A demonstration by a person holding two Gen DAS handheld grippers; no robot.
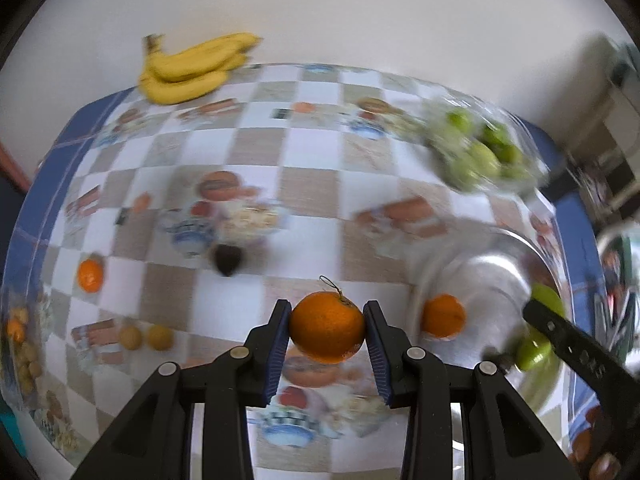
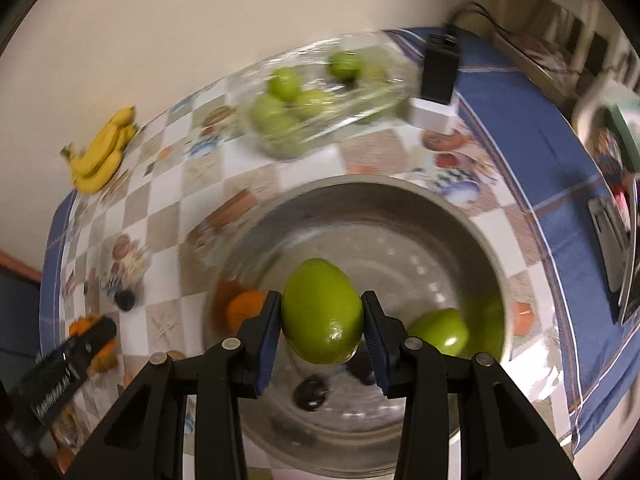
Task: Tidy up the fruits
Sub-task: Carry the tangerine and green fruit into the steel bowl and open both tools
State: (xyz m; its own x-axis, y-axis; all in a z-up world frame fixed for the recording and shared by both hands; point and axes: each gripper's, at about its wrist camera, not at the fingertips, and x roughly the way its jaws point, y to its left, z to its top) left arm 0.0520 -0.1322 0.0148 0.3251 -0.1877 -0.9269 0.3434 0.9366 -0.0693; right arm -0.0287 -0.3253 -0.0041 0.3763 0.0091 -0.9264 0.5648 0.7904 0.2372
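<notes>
Here the step in hand looks like carrying two fruits to the steel bowl and dropping them in, and doing it well means bringing each fruit over the basin, clear of the rim, and lowering it close to the bottom before letting go, so nothing bounces out or bruises what already lies there. The left gripper is clamped on an orange, its blue pads pressing both sides, and holds it above the checked tablecloth just beside the bowl, not yet over it. The right gripper is clamped on a green mango, pads tight on both flanks, already above the basin. Inside lie another orange, a second green fruit and a dark fruit. Bananas and a clear bag of green fruit wait near the wall.
</notes>
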